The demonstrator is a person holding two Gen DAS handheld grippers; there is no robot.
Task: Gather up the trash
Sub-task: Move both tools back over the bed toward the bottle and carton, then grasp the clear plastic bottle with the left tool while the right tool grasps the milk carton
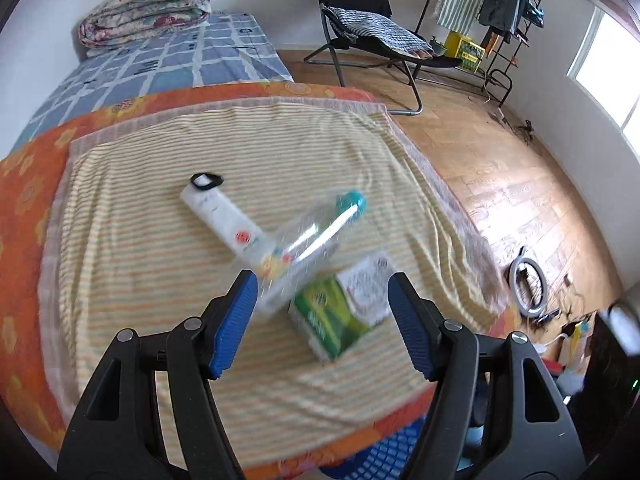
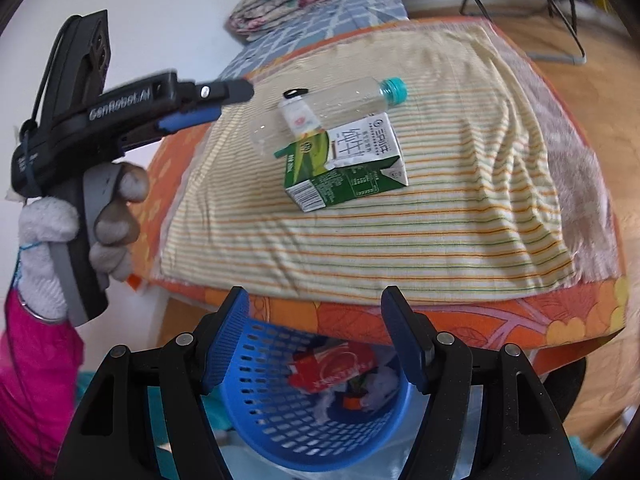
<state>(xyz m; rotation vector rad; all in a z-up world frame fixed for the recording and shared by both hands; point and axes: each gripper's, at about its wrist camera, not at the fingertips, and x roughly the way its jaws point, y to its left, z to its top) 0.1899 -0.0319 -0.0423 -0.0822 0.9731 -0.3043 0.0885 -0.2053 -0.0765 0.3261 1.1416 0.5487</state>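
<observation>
- On the striped yellow-and-orange cloth (image 2: 360, 224) covering the bed lie three pieces of trash, bunched together: a clear plastic bottle with a teal cap (image 2: 340, 100), a white squeeze tube with a black flip cap (image 1: 224, 216) and a green-and-white milk carton (image 2: 348, 160).
- The bottle lies across the tube and rests one end against the carton; all three touch.
- Handling, as judged: the bottle looks empty, so light, smooth and prone to roll or slip; best pinched across its mid-body. The carton is stiff card with flat faces, an easy hold across its narrow sides (it may crush if squeezed hard). The tube is soft and would dent.
- The left gripper (image 1: 320, 300) hangs just above the bottle's base with its blue pads wide apart, holding nothing.
- The right gripper (image 2: 316, 320) is likewise spread wide and empty, poised over the blue perforated plastic basket (image 2: 256, 400) below the bed's edge.
- The basket already contains a red wrapper (image 2: 332, 368) and some crumpled white scraps.
</observation>
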